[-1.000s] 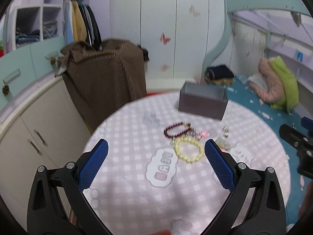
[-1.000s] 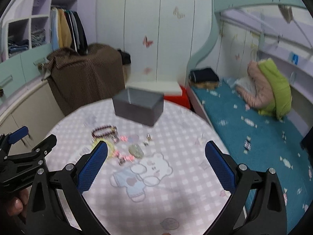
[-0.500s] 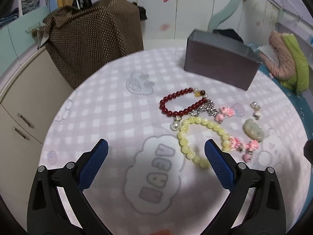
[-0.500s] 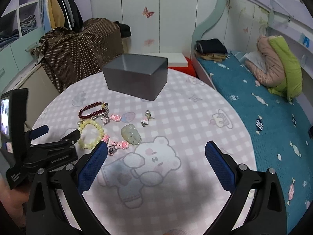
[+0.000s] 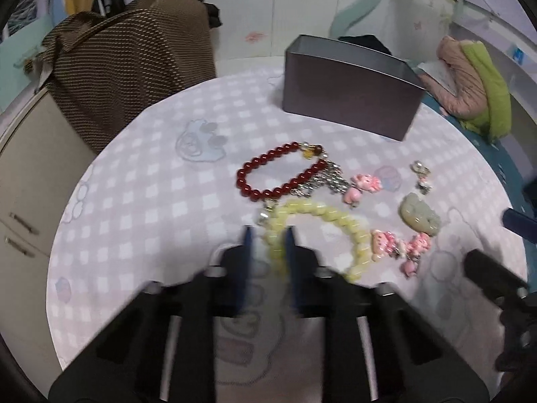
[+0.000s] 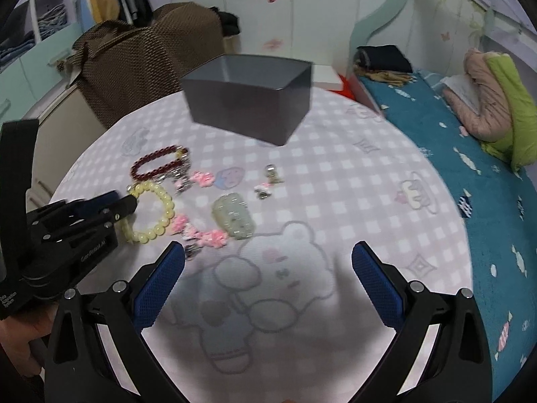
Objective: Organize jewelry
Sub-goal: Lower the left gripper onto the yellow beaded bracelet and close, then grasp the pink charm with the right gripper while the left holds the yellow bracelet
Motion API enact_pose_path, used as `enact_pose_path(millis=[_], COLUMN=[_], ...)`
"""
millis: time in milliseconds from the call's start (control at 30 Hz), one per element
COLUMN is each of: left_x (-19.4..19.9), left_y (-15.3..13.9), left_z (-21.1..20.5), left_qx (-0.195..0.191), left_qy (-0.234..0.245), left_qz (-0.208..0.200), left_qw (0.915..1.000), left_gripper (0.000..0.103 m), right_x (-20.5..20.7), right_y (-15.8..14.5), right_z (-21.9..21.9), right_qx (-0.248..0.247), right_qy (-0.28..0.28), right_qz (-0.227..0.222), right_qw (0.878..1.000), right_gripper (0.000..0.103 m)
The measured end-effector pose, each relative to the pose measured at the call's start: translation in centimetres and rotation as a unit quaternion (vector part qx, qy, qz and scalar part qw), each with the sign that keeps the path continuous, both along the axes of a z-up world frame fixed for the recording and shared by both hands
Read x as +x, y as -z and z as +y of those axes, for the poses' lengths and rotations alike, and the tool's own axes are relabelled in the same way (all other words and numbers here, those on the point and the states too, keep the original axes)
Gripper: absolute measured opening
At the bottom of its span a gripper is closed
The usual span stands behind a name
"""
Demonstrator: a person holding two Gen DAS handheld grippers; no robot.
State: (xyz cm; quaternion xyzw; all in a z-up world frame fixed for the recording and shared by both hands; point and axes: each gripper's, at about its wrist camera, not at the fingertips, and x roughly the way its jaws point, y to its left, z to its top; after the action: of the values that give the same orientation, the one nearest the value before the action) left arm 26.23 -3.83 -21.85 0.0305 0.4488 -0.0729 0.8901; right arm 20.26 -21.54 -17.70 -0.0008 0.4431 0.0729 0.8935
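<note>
On the round checked table [image 5: 141, 201] lie a yellow bead bracelet [image 5: 335, 221], a dark red bead bracelet [image 5: 278, 171], pink charms [image 5: 399, 245], a pale green pendant [image 5: 419, 216] and small silver pieces [image 5: 421, 174]. An open grey box [image 5: 349, 87] stands behind them. My left gripper [image 5: 268, 235] has closed on the near left side of the yellow bracelet, which still rests on the table. It also shows in the right wrist view [image 6: 129, 201]. My right gripper [image 6: 268, 262] is open and empty above the table, right of the jewelry [image 6: 231, 215].
A brown draped object [image 5: 127, 63] stands behind the table at left, by cabinets [image 5: 23, 174]. A bed with a teal cover [image 6: 470, 154] lies to the right. The grey box [image 6: 248, 97] is at the table's far side.
My left gripper moved forward to the yellow bracelet and its fingers closed around the beads. My right gripper moved closer to the table and stayed open.
</note>
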Motion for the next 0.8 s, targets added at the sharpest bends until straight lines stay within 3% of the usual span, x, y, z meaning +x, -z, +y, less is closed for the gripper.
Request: enact_pose_path(millis=[133,300,533,600,733,800], left_x=[-1.0,-2.5,-3.1,-3.1,-3.2,-3.3], left_y=[-0.1,-0.3,-0.3,-0.4,-0.5,-0.6], left_z=[0.8,1.8,2.3,2.3,2.2,2.2], left_qx=[-0.024,-0.041,-0.047,-0.050,-0.053,-0.053], left_qy=[0.004,-0.008,-0.010,-0.008,-0.005,-0.003], left_qz=[0.001,-0.001,0.000,0.000,-0.002,-0.004], left_qw=[0.9997,0.9991,0.9988,0.9987,0.9986,0.9986], left_gripper=[0.009,0.009,0.009,0.009,0.009,0.009], right_x=[0.0,0.2,0.9,1.1,0.6,0.4], right_y=[0.6,1.8,2.2,2.2,2.3,2.3], right_z=[1.1,2.9,4.3,4.5,4.4,4.1], right_qx=[0.005,0.009,0.009,-0.002,-0.012,-0.013], right_qy=[-0.024,-0.050,-0.042,-0.048,-0.062,-0.062], right_qz=[0.010,0.028,0.015,0.011,0.002,0.001], right_qw=[1.000,0.998,0.999,0.999,0.998,0.998], right_gripper=[0.094,0.066,0.044,0.029,0.026,0.003])
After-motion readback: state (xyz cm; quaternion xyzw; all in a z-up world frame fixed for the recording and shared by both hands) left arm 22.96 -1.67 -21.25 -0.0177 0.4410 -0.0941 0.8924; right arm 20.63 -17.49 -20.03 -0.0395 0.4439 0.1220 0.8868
